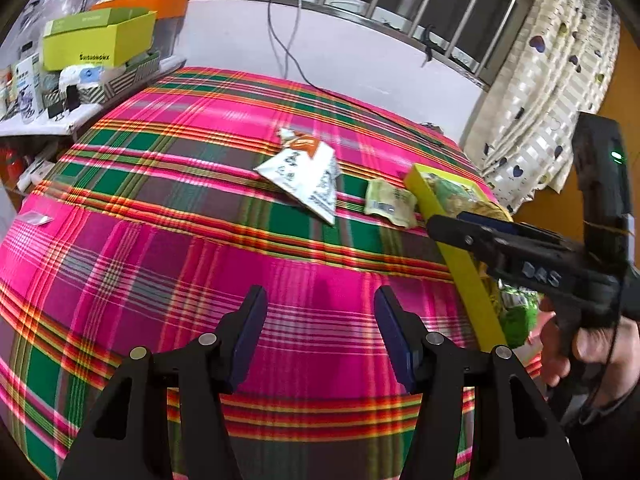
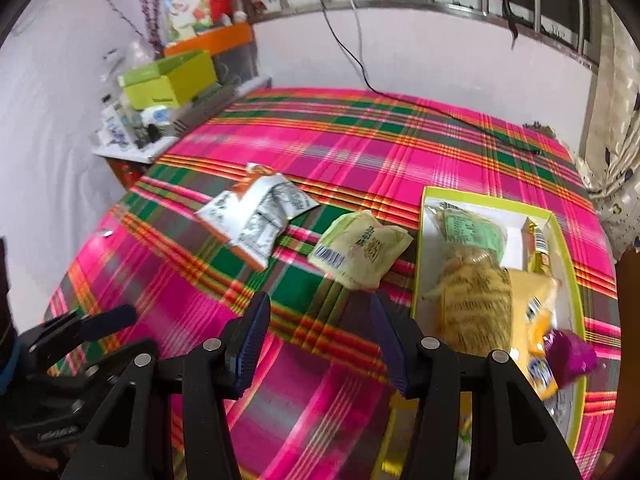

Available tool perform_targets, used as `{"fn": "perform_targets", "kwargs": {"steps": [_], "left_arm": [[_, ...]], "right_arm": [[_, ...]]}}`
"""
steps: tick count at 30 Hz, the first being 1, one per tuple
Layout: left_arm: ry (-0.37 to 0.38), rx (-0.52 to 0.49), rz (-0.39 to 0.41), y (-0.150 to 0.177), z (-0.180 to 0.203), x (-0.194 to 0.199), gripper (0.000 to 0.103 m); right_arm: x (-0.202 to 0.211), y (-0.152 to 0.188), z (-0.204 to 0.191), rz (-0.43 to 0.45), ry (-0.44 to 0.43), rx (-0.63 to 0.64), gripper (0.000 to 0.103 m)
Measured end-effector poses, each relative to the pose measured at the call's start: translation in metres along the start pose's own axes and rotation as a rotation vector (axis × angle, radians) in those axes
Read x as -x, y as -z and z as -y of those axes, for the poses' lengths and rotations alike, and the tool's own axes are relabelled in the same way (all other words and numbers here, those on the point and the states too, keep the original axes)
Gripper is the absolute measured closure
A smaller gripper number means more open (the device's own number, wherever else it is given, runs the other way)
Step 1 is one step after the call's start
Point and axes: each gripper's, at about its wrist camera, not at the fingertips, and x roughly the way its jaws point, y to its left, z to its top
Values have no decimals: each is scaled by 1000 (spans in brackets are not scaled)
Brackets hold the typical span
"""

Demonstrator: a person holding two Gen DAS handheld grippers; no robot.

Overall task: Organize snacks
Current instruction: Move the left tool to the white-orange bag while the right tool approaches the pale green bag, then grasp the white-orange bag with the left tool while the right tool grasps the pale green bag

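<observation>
A white and orange snack bag [image 2: 256,218] lies on the plaid cloth; it also shows in the left wrist view [image 1: 306,174]. A pale green packet [image 2: 360,250] lies just left of a yellow-rimmed box [image 2: 420,236] that holds several snacks; the packet [image 1: 388,202] and box [image 1: 464,272] show in the left wrist view too. My right gripper [image 2: 318,308] is open and empty, just short of the green packet. My left gripper [image 1: 320,300] is open and empty over bare cloth.
A side shelf with a lime green box [image 1: 96,40] and clutter stands at the far left. A black cable [image 2: 400,98] runs along the cloth's far edge. A curtain [image 1: 544,92] hangs at the right. The pink plaid cloth [image 1: 200,264] covers the table.
</observation>
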Motion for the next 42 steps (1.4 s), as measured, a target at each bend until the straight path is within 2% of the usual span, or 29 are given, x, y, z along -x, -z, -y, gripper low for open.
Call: {"fn": "perform_targets", "kwargs": {"steps": [4, 13, 15, 23, 25, 26, 32, 42], "left_arm": [[-6, 15, -1, -7, -12, -4, 46], [-3, 33, 24, -19, -29, -3, 46], [-3, 36, 30, -20, -33, -2, 46], [-5, 48, 36, -28, -46, 0, 46], [-3, 43, 39, -33, -47, 1, 46], [-1, 42, 39, -34, -48, 1, 46], [6, 33, 35, -44, -44, -1, 46], [13, -55, 19, -72, -23, -25, 46]], "right_arm": [[-23, -15, 4, -32, 19, -26, 52], [-69, -42, 15, -112, 130, -147, 51], [-78, -44, 18, -125, 141, -173, 43], [-97, -53, 11, -140, 200, -146, 39], [-98, -52, 11, -135, 221, -131, 49], [-97, -51, 12, -128, 233, -126, 58], [-82, -47, 16, -105, 185, -104, 69], [-48, -29, 11, -44, 60, -105, 71]]}}
